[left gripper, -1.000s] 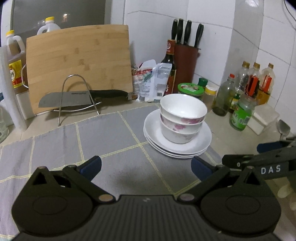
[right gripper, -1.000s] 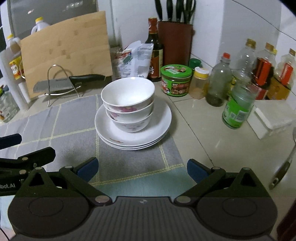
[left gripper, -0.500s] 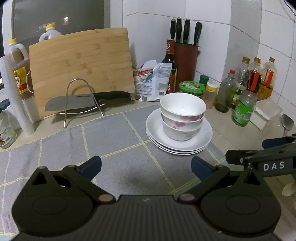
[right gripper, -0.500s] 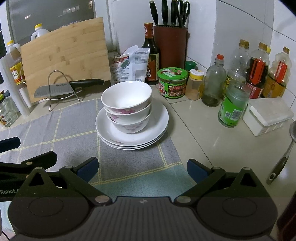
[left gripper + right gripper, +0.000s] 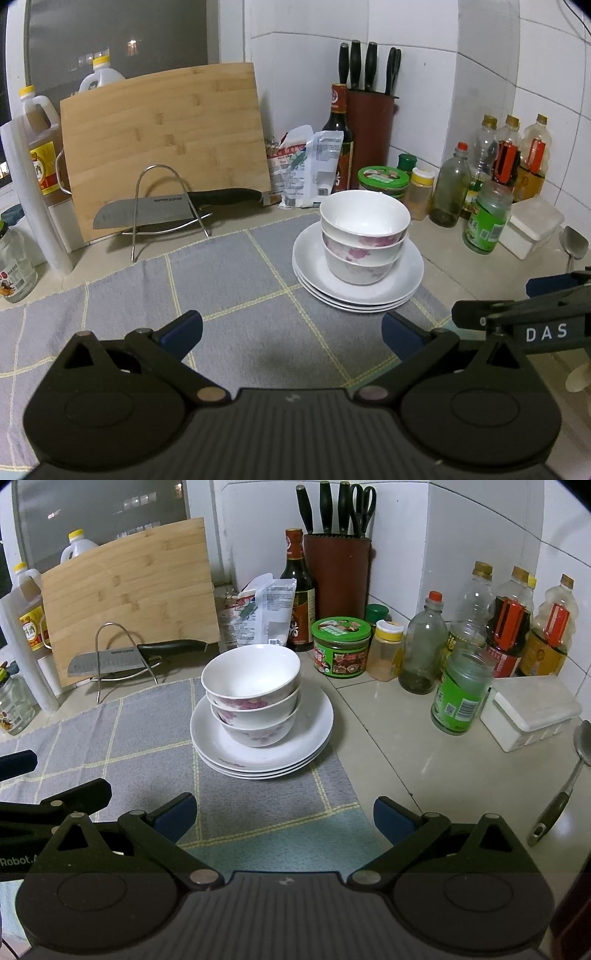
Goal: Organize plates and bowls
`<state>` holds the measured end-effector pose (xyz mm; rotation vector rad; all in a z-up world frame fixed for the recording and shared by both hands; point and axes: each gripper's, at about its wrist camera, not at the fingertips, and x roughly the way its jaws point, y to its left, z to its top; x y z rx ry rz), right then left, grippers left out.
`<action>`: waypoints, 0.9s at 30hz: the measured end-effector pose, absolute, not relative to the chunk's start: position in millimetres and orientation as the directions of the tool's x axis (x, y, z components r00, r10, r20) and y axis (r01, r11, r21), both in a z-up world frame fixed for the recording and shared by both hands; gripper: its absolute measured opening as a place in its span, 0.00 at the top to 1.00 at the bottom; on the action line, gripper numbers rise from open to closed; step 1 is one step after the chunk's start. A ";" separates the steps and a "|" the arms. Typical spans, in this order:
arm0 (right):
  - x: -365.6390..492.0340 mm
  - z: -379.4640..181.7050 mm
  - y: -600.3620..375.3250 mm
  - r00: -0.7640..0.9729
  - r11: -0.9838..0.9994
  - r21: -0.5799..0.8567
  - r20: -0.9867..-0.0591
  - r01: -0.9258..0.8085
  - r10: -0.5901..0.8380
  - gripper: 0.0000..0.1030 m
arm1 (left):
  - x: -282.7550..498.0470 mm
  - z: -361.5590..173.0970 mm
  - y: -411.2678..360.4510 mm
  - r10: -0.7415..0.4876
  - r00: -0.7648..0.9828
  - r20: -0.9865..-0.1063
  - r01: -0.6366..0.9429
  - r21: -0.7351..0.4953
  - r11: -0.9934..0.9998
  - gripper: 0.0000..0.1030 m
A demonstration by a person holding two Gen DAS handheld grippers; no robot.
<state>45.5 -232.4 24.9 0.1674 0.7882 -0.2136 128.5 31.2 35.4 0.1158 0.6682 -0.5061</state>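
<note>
A white-tiled kitchen corner backs a pale bench [image 5: 439,258] in the left wrist view; a grey checked cloth [image 5: 221,291] covers most of it; the landmark is the stack of plates [image 5: 406,284], three white ones at the cloth's far right edge, with two bowls [image 5: 364,236] nested upright on top, floral on the outside; behind the stack stand a dark sauce bottle [image 5: 338,136], a brown knife block [image 5: 371,129] and a green-lidded tin [image 5: 384,179]; well to the left of the stack a bamboo cutting board [image 5: 166,144] leans on the wall, with a cleaver [image 5: 177,210] lying across a wire stand [image 5: 162,206] in front of it; right of the stack stand bottles and a green-labelled jar [image 5: 487,221]; the left gripper [image 5: 291,330] hangs over the cloth near the stack, its blue-tipped fingers [image 5: 183,326] spread wide and holding nothing; the right gripper [image 5: 517,317] enters at the right edge.

The right wrist view shows the same corner; the plates [image 5: 306,734] lie straight ahead with the bowls [image 5: 251,690] on them, the stack's right rim at the cloth's [image 5: 110,734] edge; right of the stack sit the jar [image 5: 461,694], a white lidded box [image 5: 532,709] and a ladle [image 5: 569,779] on bare bench [image 5: 424,771]; behind it stand the tin [image 5: 340,646] and the knife block [image 5: 338,572]; the right gripper [image 5: 284,816] hovers just short of the stack, fingers [image 5: 391,816] wide apart and empty; the left gripper [image 5: 44,794] shows at the left edge.
</note>
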 end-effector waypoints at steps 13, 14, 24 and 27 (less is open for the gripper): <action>45.5 26.7 -232.3 0.685 0.965 0.062 -0.717 0.253 -0.134 0.00 | 127.8 37.3 31.1 -0.414 0.670 -0.616 0.486 -0.057 0.872 0.01; 45.5 26.8 -232.5 0.684 0.966 0.061 -0.717 0.253 -0.134 0.00 | 128.0 37.3 31.2 -0.415 0.669 -0.616 0.488 -0.056 0.871 0.01; 45.2 27.8 -232.1 0.683 0.965 0.056 -0.717 0.255 -0.139 0.00 | 128.2 37.8 30.9 -0.416 0.670 -0.615 0.491 -0.054 0.870 0.01; 45.0 28.1 -232.4 0.684 0.965 0.056 -0.716 0.256 -0.140 0.00 | 128.5 38.3 31.1 -0.418 0.669 -0.615 0.491 -0.056 0.869 0.01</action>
